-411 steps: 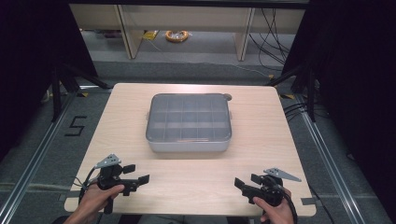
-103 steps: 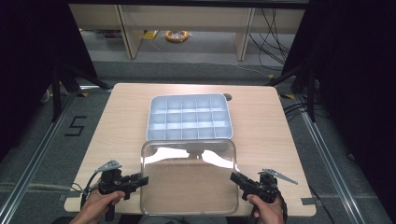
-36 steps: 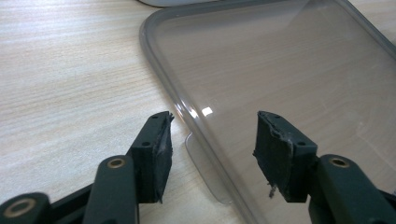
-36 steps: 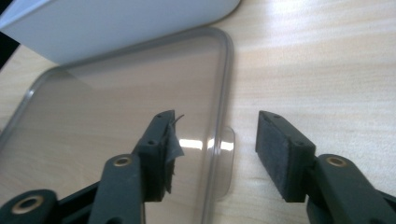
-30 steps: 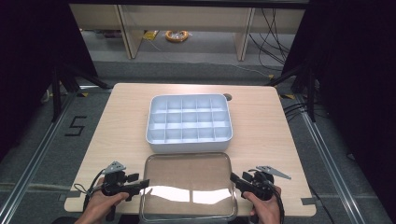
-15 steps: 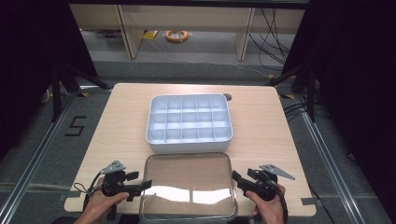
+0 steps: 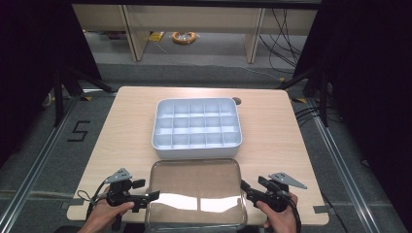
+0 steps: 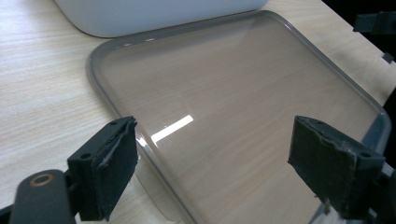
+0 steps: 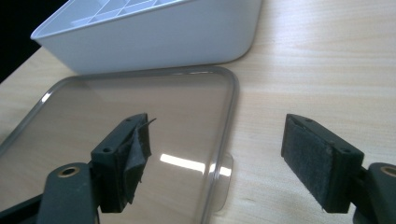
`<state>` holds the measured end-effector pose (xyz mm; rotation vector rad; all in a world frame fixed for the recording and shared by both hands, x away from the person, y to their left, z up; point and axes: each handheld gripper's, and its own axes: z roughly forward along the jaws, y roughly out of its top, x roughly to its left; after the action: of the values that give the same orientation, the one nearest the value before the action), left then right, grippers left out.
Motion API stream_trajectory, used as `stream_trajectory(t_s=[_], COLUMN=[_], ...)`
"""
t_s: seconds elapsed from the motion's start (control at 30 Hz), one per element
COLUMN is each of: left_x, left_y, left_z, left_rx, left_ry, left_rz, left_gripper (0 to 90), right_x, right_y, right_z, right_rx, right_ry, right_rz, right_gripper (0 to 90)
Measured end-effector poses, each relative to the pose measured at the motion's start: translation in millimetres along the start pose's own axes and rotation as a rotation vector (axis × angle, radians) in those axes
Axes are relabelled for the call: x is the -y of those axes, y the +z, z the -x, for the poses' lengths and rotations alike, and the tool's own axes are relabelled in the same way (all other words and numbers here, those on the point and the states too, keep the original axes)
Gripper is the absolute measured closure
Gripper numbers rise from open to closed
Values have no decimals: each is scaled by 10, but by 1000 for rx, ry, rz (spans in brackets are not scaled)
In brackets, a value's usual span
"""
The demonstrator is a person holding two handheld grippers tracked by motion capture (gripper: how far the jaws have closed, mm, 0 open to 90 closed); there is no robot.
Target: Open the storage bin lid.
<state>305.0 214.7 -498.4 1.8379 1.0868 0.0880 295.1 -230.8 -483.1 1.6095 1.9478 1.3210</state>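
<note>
**Clear lid flat on the table, both tongs wide beside it**

From the high view, a white compartment tray (image 7: pixel 197 127) sits mid-table (image 7: pixel 121 121), its grid of cells uncovered. Just in front of it lies a clear lid (image 7: pixel 197 194), flat, reaching the near table edge. The left tongs (image 7: pixel 145 198) sit at the lid's left edge, the right tongs (image 7: pixel 246 188) at its right edge, each held by a hand.

The left gripper view adds what the high view cannot resolve: the jaws of the left tongs (image 8: pixel 212 175) stand wide apart, straddling the lid's (image 8: pixel 243 116) rim, gripping nothing. The right gripper view shows the right tongs (image 9: pixel 215 163) equally wide, 1 pad over the lid (image 9: pixel 140 112), the other over bare wood, with the tray's (image 9: pixel 154 42) wall just beyond the lid's far edge.
</note>
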Motion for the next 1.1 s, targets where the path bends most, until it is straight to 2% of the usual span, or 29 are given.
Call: stream_trajectory(t_s=[0.03,0.07,0.1,0.13,0.17,0.2,0.3,0.33,0.43,0.47,0.5,0.57,0.6,0.63,0.67,0.7,0.73,0.77,0.83,0.87,0.9,0.97,1.0,1.03,1.07,1.1], left_x=[1,0,0,2,4,23,39,63,99,112,114,136,136,161,167,179,179,187,202,226,226,245,257,266,268,268], left_y=[-7,-14,-14,-13,-24,-30,-47,-66,-90,-89,-104,-117,-117,-128,-133,-140,-140,-146,-154,-168,-168,-180,-195,-198,-202,-199], left_z=[-1,0,0,12,13,32,52,68,93,111,105,123,123,146,155,161,161,163,180,197,197,220,235,243,246,244], left_rx=[0,0,0,1,2,7,4,17,13,8,10,1,1,9,4,16,16,18,21,26,26,29,27,26,25,31], left_ry=[16,27,27,25,38,46,47,54,45,37,48,44,44,35,37,35,35,37,25,27,27,18,24,20,26,38], left_rz=[-1,-5,-5,3,-3,1,-5,-13,-18,-6,-20,-14,-14,-19,-17,-20,-20,-21,-16,-15,-15,-11,-12,-13,-17,-16], left_gripper=[148,148,148,148,148,148,148,148,149,148,148,149,149,148,148,149,149,148,148,149,148,148,149,148,149,148], right_x=[9,8,8,21,23,50,78,102,142,156,161,185,196,205,210,219,241,245,263,295,300,312,327,342,353,355], right_y=[-22,-38,-38,-61,-69,-88,-118,-150,-181,-187,-202,-199,-211,-226,-223,-222,-231,-235,-227,-243,-258,-259,-301,-310,-301,-314], right_z=[-46,-31,-31,-77,-51,-64,-79,-81,-85,-80,-87,-88,-117,-127,-97,-95,-138,-103,-95,-124,-100,-101,-100,-136,-98,-105], right_rx=[4,3,3,2,1,3,-1,2,-12,1,-3,-14,-17,-10,-16,-23,-28,-19,-21,-24,-19,-20,-14,-27,-34,-34], right_ry=[12,-29,-29,0,-50,-66,-64,-70,-55,-67,-60,-55,-22,-12,-51,-52,-4,-57,-57,-19,-49,-45,-46,5,-35,-27], right_rz=[-10,-9,-9,-17,-11,3,0,-13,-17,-20,-35,-32,-49,-62,-55,-47,-60,-51,-49,-62,-58,-47,-66,-65,-49,-60], right_gripper=[244,243,243,241,239,238,238,238,238,238,238,238,238,238,238,238,238,238,238,239,239,239,240,240,240,240])
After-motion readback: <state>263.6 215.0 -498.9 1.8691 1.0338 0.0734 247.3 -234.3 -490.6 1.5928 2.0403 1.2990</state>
